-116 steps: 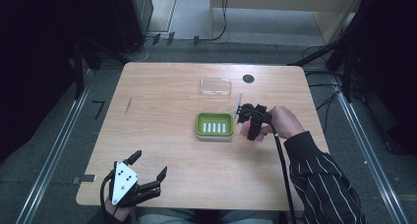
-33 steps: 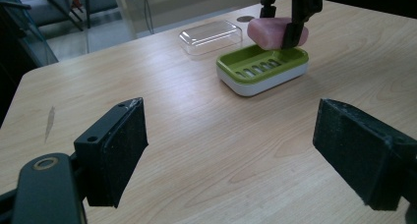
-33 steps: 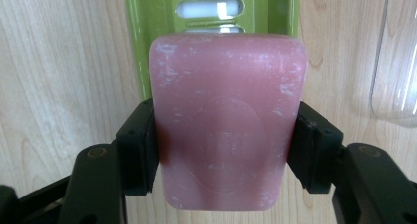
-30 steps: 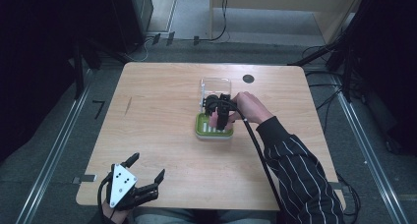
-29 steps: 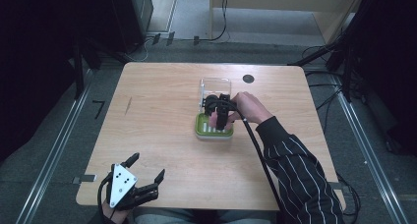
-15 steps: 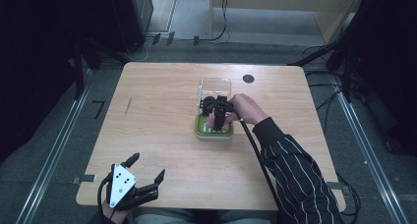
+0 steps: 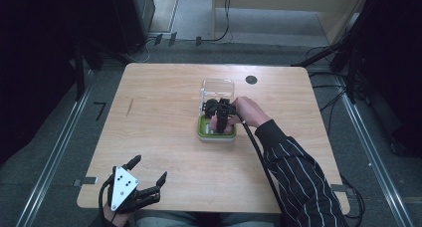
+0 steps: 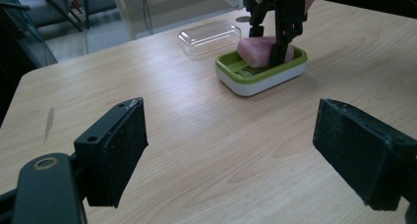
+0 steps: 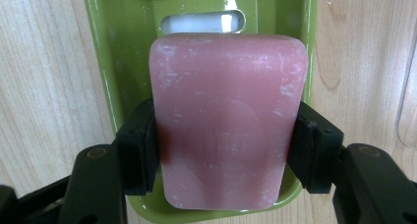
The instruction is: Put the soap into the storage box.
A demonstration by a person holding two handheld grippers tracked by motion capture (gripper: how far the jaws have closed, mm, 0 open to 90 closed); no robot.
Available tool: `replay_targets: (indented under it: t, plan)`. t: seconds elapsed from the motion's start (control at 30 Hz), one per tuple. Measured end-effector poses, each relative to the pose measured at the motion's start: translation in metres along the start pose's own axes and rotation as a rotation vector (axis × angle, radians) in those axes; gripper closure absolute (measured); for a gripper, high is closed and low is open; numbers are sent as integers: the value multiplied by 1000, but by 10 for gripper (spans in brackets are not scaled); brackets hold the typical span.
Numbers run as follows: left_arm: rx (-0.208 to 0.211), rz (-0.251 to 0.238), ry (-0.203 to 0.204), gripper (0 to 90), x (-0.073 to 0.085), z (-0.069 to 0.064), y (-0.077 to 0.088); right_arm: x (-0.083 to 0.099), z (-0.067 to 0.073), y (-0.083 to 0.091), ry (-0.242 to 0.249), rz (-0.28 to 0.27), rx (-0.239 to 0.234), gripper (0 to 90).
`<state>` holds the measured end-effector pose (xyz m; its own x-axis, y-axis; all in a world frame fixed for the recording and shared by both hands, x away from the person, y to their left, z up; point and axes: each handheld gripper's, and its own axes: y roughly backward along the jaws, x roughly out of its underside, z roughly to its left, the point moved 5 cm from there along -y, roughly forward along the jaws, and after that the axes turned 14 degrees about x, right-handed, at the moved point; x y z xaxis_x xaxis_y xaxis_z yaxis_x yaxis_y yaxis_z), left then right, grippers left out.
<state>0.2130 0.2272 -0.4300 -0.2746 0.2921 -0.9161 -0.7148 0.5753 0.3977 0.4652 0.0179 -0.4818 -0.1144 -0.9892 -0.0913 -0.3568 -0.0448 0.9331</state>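
A pink soap bar [image 9: 226, 121] is clamped between the pads of my right gripper [image 9: 223, 145], which is shut on its two long sides. The bar sits tilted inside the green soap dish [image 9: 113, 62]. In the high view the right gripper [image 7: 219, 120] stands over the dish [image 7: 203, 133] at the table's middle. From the left gripper view I see the soap [image 8: 255, 49] in the dish [image 8: 255, 79] far off. My left gripper [image 8: 241, 150] is open with nothing between its jaws, low at the front left edge [image 7: 149, 168].
The dish's clear plastic lid [image 7: 218, 87] lies just behind the dish, also seen as the lid [image 8: 209, 35] from the left. A small black round mark [image 7: 251, 79] sits near the far edge. The right gripper's cable runs along the striped sleeve [image 7: 298, 177].
The right gripper came from the right of the dish to over it and brought the soap down into it. The dish was bare before. The left gripper kept still.
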Motion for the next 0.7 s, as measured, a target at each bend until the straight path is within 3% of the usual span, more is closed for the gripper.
replay_targets:
  t: [0.7]
  plan:
    - [-1, 4, -3, 137, 0, 0, -1, -2, 0, -3, -11, -5, 0, 373]
